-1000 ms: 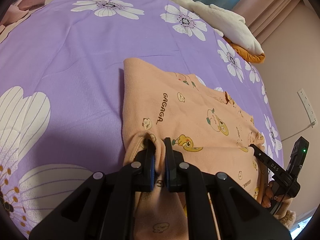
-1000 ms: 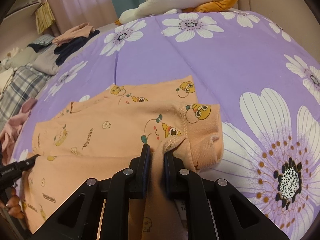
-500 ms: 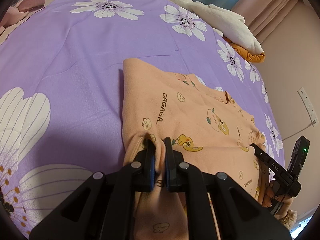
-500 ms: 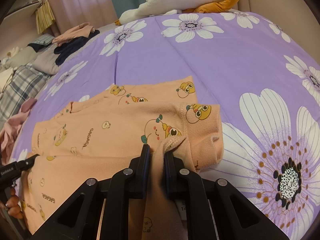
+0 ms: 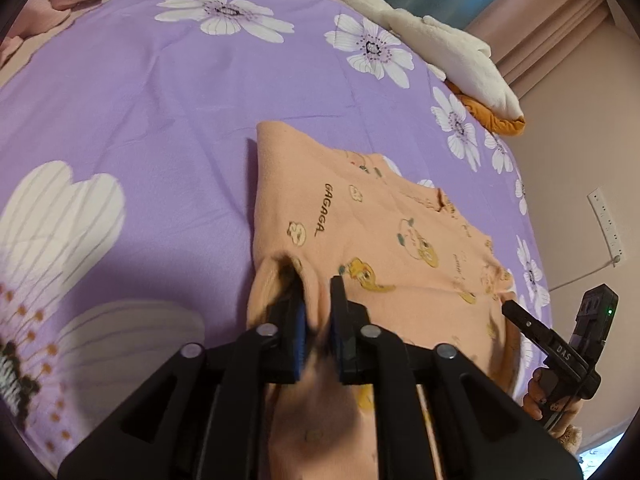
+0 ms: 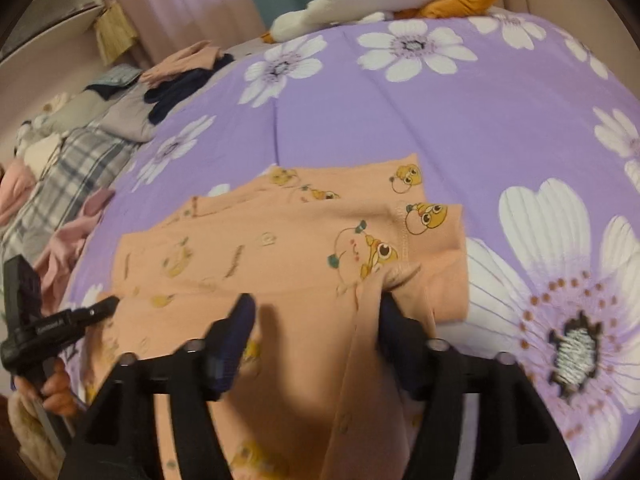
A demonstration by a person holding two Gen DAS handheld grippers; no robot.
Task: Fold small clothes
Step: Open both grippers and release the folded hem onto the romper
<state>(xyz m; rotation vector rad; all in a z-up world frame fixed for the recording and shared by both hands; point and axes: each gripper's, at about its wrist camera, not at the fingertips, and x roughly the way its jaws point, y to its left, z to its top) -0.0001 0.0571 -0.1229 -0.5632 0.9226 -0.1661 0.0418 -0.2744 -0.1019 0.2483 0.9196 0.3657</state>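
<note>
Both grippers, clamped a second ago, are now opening: the right gripper (image 6: 314, 312) wide, the left gripper (image 5: 318, 296) slightly, releasing the peach garment (image 5: 400, 232) at lower centre.

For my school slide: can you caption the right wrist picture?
Right gripper opening, peach top between its jaws, on purple flowered bedspread.
</note>
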